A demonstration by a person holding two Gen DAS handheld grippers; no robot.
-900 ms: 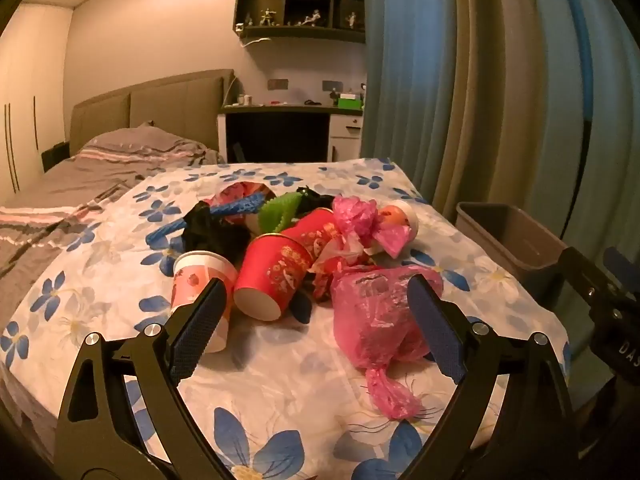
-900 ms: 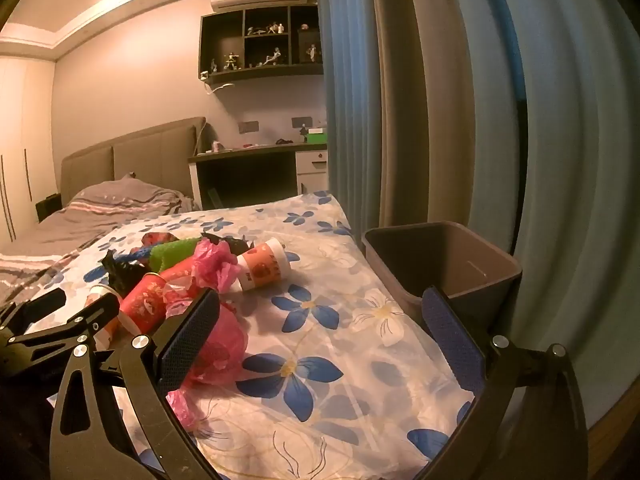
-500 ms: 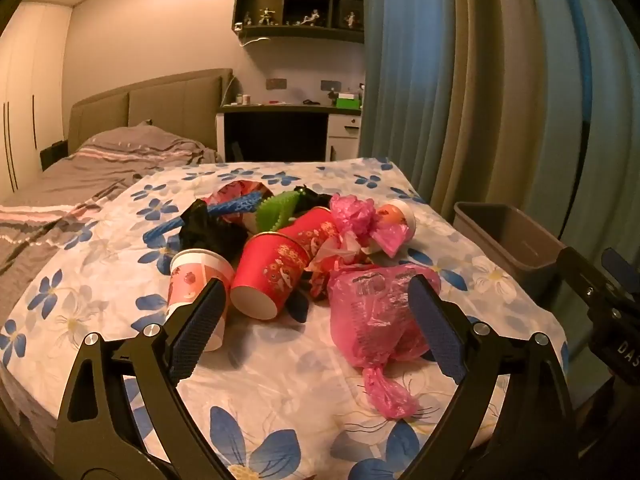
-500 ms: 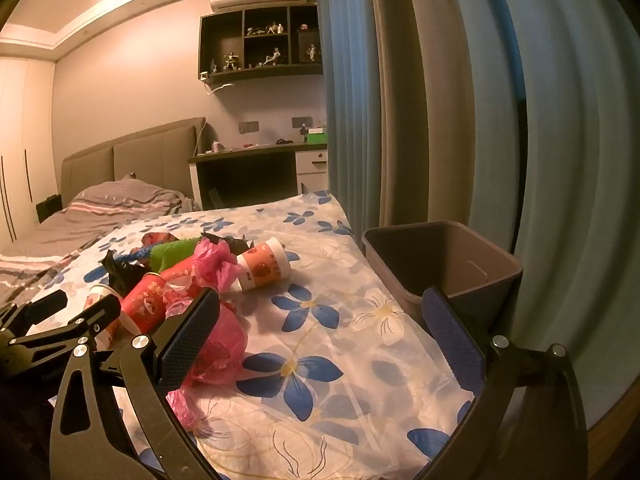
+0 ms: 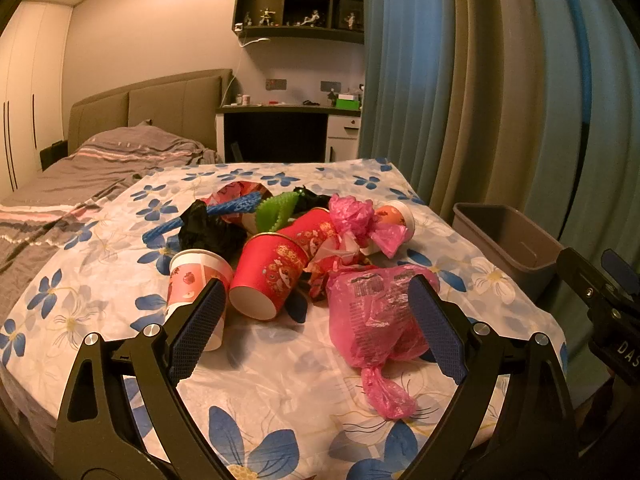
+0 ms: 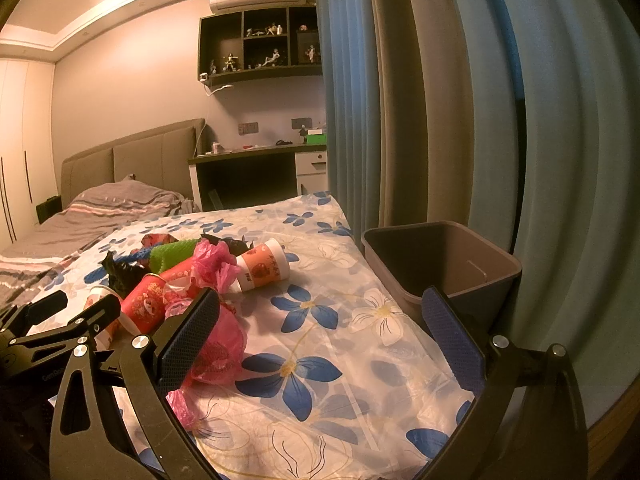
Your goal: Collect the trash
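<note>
- Setting: a bedroom with a bed (image 5: 100, 184), a desk (image 5: 280, 110) and blue-grey curtains (image 5: 480, 100); your trash lies heaped on the flower-print sheet (image 5: 280, 380) at the near end of the bed.
- Left of the heap: a white paper cup (image 5: 192, 280) stands just behind the left fingertip of your left hand-held gripper (image 5: 316, 328); behind it lie a black bag (image 5: 208, 228) and a blue ribbed strip (image 5: 236, 206).
- Centre: a red paper cup (image 5: 268, 276) lies on its side, base toward you, beside a green strip (image 5: 276, 210).
- Right of centre: a pink plastic bag (image 5: 376, 316) rests on the sheet, partly between the left hand-held gripper's fingers; that gripper is wide open and holds nothing.
- Further right: an orange-and-white cup (image 6: 262, 264) lies tipped at the far edge of the heap.
- Far right: a grey bin (image 6: 444, 260) stands beside the bed, against the curtains; your right hand-held gripper (image 6: 320, 336) hovers wide open and unloaded, its right fingertip in front of the bin.
</note>
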